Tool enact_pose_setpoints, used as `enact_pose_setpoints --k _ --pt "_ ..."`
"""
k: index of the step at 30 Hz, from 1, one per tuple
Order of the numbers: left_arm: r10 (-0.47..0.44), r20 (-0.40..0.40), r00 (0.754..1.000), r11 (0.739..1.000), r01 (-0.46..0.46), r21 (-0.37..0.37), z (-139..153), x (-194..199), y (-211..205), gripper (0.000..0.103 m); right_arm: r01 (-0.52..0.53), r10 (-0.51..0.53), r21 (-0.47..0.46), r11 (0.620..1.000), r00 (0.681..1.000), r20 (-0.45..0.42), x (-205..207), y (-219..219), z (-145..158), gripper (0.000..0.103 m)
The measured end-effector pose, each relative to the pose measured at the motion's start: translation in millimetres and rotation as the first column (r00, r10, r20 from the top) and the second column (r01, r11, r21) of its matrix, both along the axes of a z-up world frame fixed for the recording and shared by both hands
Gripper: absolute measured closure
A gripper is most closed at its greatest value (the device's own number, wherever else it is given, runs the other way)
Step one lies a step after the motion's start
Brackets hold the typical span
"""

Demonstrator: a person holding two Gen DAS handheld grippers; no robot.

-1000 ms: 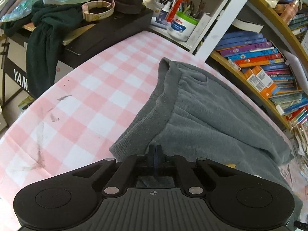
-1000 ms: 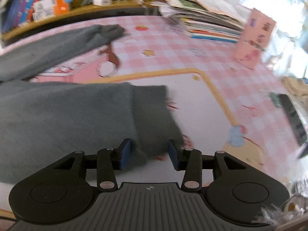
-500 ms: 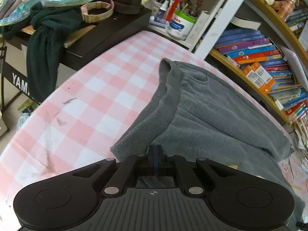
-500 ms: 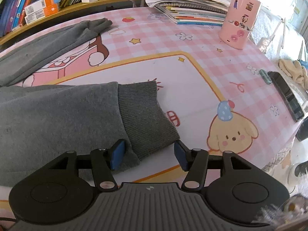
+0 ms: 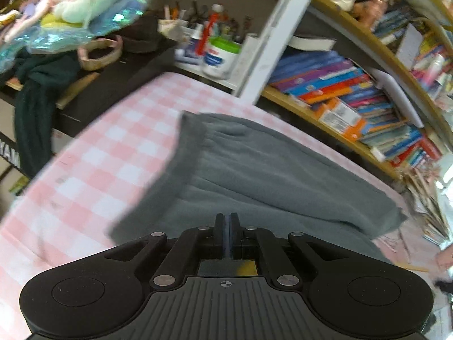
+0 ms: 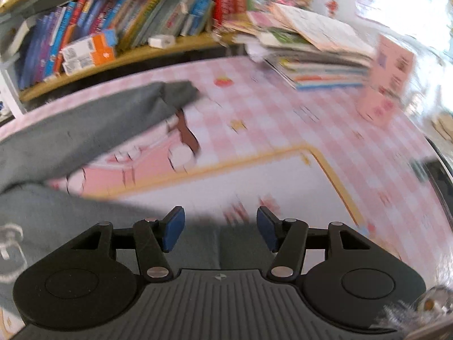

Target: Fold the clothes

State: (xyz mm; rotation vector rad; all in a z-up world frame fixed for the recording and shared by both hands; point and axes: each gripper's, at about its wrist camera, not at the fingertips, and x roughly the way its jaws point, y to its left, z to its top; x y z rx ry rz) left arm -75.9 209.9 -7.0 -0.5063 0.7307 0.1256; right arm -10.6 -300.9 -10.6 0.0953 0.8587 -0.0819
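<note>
Fingers [image 6: 173, 232] parted over sweater [image 6: 70, 130] — left gripper [image 5: 226, 236] closed.

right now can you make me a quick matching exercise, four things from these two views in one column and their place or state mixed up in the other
Things:
1. left tongs
2. right tongs
3. grey sweater
4. stack of magazines

Place or state:
A. piled at the far side of the table
B. open, above a grey sleeve
C. spread on the pink checked tablecloth
D. shut, pads pressed together

Pairs: 1-D, 2-B, 3-C, 4-A
</note>
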Motion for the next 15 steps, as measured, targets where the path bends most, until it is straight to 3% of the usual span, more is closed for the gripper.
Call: enact_pose_setpoints --k 5,7,9,15 --pt "-0.025 -0.016 1.000 0.999 0.025 -0.020 -2 -1 -48 0.093 -0.078 0.078 0.011 0.997 0.997 -0.014 75 1 -2 0.052" --pt "-0.030 -0.029 0.999 0.999 0.030 -0.012 -3 -4 -66 0.086 -0.109 0.110 0.013 0.994 0.994 -0.019 105 2 -3 0.056" --pt "-0.017 -0.050 0.999 1.000 0.016 -0.015 -5 -9 -82 0.086 -0.155 0.155 -0.013 0.988 0.988 -0.013 128 7 -3 0.064" --pt "0.039 -0.099 0.994 0.999 -0.037 0.022 -5 -25 -114 0.085 -0.359 0.360 -0.045 0.932 0.933 0.018 173 33 -5 0.077"
